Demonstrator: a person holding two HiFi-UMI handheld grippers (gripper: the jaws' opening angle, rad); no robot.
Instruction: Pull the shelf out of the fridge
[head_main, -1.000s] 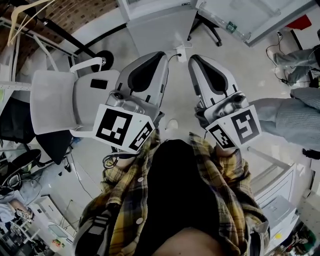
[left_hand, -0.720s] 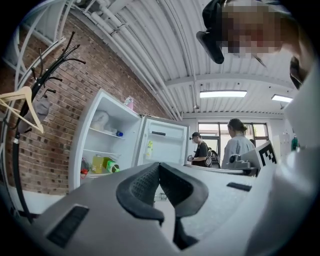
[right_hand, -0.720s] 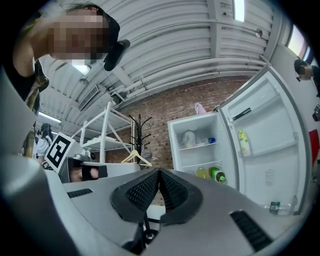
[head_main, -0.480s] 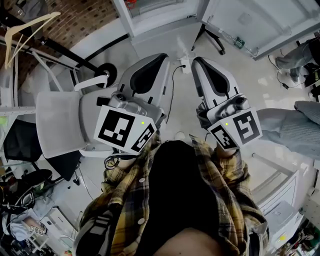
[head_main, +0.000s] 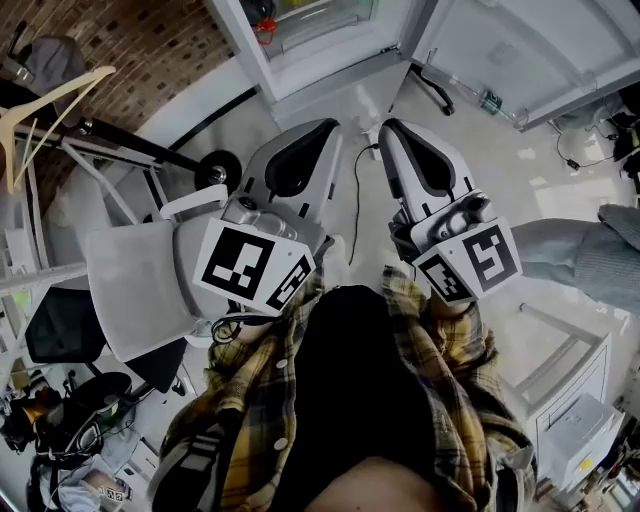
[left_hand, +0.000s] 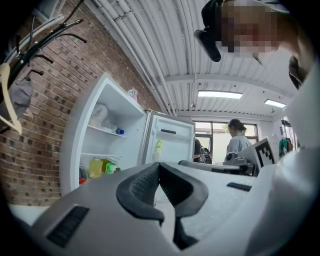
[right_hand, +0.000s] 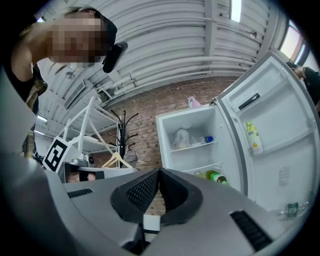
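Left gripper (left_hand: 160, 166) and right gripper (right_hand: 159, 172), closed and empty, facing the open fridge (head_main: 300, 40).
Jaws of each pressed together, nothing between them. Fridge at 12 o'clock in the head view, well apart from both; shelf (right_hand: 192, 146) seated inside, bearing a white bag (right_hand: 181, 136). Risk: a loaded or one-sided pull could jam the shelf or spill its load.

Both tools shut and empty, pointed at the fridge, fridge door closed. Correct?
Not quite. The fridge door is open, as the right gripper view shows. The left tool and right tool are shut and empty, pointed at the fridge.
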